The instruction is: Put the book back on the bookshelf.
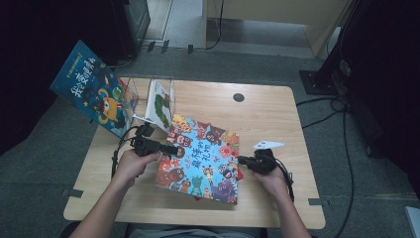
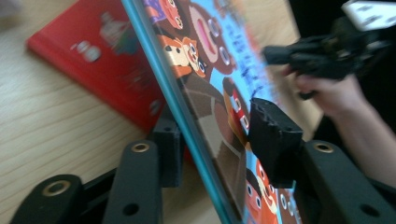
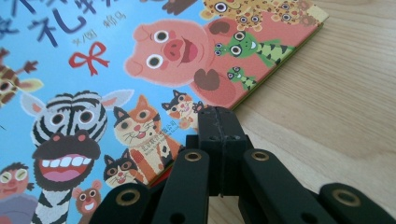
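Step in hand, as judged: lifting the animal picture book [image 1: 203, 158] off the table [image 1: 267, 119] by its edges. Left gripper [image 1: 171, 149] has the book's near edge between its jaws; in the left gripper view the teal edge [image 2: 187, 121] runs up between both pads, one pad [image 2: 273, 135] on the cover, the other behind it, looks like a grasp on the book, w/ that edge tilted up off the wood. Under it, on the far side of the left gripper, lies a red book [image 2: 98, 60] flat on the table.

Right gripper [image 1: 247, 161] sits at the book's opposite edge, jaws clenched together w/ nothing between them, tips touching or just at the cover in the right gripper view [image 3: 219, 126].

Next move prob. calls for the right gripper to open and take that edge, or steady it, so the book rises level & doesn't slip from a one-sided pinch.

Writing: cover title is in Chinese chars, blurred; can't read reliably. Blue book [image 1: 94, 89] standing beyond the left gripper also has yellow Chinese title. No brand legible.
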Demonstrator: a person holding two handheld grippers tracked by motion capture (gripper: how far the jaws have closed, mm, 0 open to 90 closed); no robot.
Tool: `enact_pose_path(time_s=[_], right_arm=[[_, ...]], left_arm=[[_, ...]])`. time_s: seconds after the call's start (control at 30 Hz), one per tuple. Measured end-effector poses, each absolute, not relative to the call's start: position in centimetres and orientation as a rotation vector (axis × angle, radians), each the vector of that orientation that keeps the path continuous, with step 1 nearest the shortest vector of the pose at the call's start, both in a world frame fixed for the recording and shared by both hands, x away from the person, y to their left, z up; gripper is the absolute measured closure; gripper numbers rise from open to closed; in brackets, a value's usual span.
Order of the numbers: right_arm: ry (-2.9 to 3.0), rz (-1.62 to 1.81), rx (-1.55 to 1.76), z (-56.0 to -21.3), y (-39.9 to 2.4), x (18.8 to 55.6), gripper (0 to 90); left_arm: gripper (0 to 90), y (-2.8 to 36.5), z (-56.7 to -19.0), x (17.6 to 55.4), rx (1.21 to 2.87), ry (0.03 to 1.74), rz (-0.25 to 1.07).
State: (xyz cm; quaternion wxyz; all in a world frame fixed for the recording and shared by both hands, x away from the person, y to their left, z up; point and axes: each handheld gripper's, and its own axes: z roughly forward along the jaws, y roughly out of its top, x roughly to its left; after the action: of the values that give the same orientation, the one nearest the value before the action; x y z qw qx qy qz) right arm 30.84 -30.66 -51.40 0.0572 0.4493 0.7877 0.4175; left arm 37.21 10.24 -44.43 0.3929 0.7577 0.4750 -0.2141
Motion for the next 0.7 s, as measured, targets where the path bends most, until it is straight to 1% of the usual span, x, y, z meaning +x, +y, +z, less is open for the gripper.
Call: enact_pose_path(time_s=[0.17, 0.3, 0.47, 0.57, 0.7], right_arm=[[2.39, 1.312, 1.344, -51.4, -30.2, 31.0, 90.0], [2.395, 1.339, 1.313, -51.5, -29.6, 31.1, 90.0], [2.396, 1.345, 1.295, -51.6, -29.0, 31.1, 90.0], [2.393, 1.365, 1.266, -51.8, -28.5, 31.2, 90.0], [2.404, 1.34, 1.23, -51.7, -27.7, 31.1, 89.8]], left_arm=[[63.3, 9.5, -42.0, 37.9, 2.0, 1.203, -0.515], [65.6, 9.3, -40.4, 38.5, 2.015, 1.208, -0.496], [67.0, 8.2, -39.3, 39.0, 2.071, 1.192, -0.53], [67.7, 7.4, -38.6, 39.1, 2.118, 1.167, -0.521], [73.3, 7.5, -37.8, 39.6, 2.09, 1.137, -0.559]])
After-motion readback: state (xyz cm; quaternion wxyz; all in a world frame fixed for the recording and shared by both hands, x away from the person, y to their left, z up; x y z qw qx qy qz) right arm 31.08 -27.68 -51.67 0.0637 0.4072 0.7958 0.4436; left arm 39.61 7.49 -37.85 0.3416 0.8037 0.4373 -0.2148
